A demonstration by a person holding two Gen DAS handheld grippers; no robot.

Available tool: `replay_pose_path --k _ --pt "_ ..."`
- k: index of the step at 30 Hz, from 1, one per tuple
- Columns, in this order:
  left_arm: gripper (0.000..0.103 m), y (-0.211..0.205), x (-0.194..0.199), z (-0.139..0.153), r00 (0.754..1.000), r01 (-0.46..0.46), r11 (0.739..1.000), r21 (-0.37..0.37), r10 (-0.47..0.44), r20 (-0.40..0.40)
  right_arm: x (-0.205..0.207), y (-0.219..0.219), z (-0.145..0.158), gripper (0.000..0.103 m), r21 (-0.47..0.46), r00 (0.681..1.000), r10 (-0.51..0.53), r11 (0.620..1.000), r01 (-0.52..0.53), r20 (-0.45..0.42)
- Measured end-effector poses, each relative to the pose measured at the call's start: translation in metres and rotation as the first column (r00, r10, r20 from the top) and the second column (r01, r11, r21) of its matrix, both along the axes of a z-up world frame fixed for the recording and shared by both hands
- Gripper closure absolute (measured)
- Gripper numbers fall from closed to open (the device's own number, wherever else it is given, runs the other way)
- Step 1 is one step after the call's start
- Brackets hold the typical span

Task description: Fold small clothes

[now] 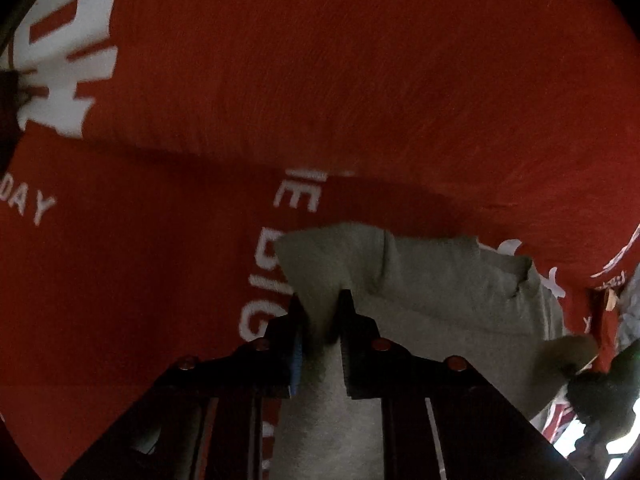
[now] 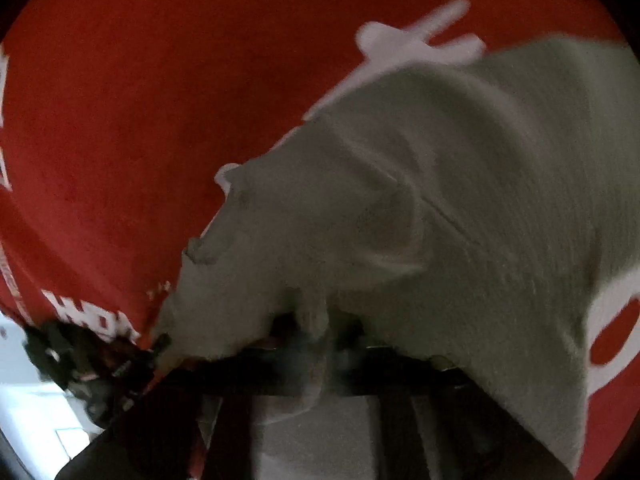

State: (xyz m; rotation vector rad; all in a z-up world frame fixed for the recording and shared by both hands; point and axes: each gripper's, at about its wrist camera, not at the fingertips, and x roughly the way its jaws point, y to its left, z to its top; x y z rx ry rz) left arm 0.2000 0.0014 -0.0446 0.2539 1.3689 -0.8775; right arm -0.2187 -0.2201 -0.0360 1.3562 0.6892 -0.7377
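A small grey-green garment lies on a red cloth printed with white lettering. In the left wrist view my left gripper is shut on a corner of this garment, and the fabric bunches up between its two black fingers. In the right wrist view the same grey garment fills the right half and drapes over my right gripper. That gripper is shut on a pinched fold of it. The view is blurred and its fingers are mostly hidden under the cloth.
The red cloth covers nearly the whole surface in both views. A dark blurred object sits at the cloth's edge at lower left, with a bright white floor beyond. Another dark shape shows at lower right in the left wrist view.
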Motion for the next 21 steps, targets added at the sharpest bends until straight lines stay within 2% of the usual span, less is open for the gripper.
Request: replay_pose_path --k 2,4,8,9,10,11,12,13,14,15,16,17,21 --pt "0.090 0.002 0.011 -0.002 0.999 -0.031 0.999 0.012 0.031 0.021 0.004 -0.001 0.016 0.095 -0.066 0.998 0.032 0.997 -0.029 0.047" --pt "0.090 0.008 0.024 -0.007 0.995 -0.093 0.995 0.027 0.092 0.032 0.006 -0.006 0.013 0.095 -0.103 0.999 0.049 0.994 -0.047 0.012" --pt "0.090 0.026 0.032 -0.001 0.988 -0.140 0.988 0.064 0.135 0.071 -0.014 -0.011 -0.025 0.090 0.000 0.992 -0.012 1.000 0.012 -0.128" --pt "0.090 0.031 0.031 0.002 0.989 -0.126 0.990 0.068 0.120 0.083 -0.018 -0.010 -0.026 0.087 -0.003 0.994 -0.036 0.999 0.036 -0.103" --pt "0.089 0.035 0.029 0.005 0.990 -0.111 0.991 0.074 0.104 0.097 -0.026 -0.005 -0.022 0.079 -0.003 0.993 -0.068 0.998 0.068 -0.100" --pt "0.089 0.040 0.026 0.009 0.990 -0.092 0.992 0.085 0.083 0.111 -0.031 0.002 -0.017 0.060 0.000 0.992 -0.084 0.996 0.084 -0.095" --pt "0.088 0.044 0.023 0.012 0.991 -0.078 0.993 0.094 0.067 0.118 -0.033 0.009 -0.012 0.051 0.010 0.993 -0.085 0.996 0.086 -0.078" --pt "0.064 0.048 0.019 0.014 0.991 -0.068 0.992 0.107 0.054 0.125 -0.032 0.019 -0.007 0.051 0.030 0.996 -0.074 0.997 0.076 -0.044" --pt "0.023 0.054 0.015 0.016 0.990 -0.066 0.991 0.117 0.050 0.135 -0.029 0.028 -0.003 0.051 0.053 0.999 -0.055 0.997 0.055 -0.004" --pt "0.010 0.058 0.011 0.020 0.986 -0.076 0.991 0.113 0.058 0.156 -0.022 0.040 -0.002 0.051 0.079 0.999 -0.028 0.997 0.025 0.037" --pt "0.006 0.066 0.006 0.026 0.981 -0.083 0.992 0.095 0.065 0.181 -0.012 0.052 0.000 0.051 0.102 0.997 0.004 0.995 -0.011 0.076" --pt "0.006 0.070 0.003 0.028 0.983 -0.073 0.993 0.089 0.057 0.176 0.009 0.070 -0.002 0.051 0.135 0.990 0.059 0.988 -0.076 0.127" --pt "0.006 0.084 -0.006 0.024 0.987 -0.069 0.992 0.109 0.053 0.149 0.089 0.120 -0.015 0.051 0.231 0.954 0.194 0.941 -0.247 0.230"
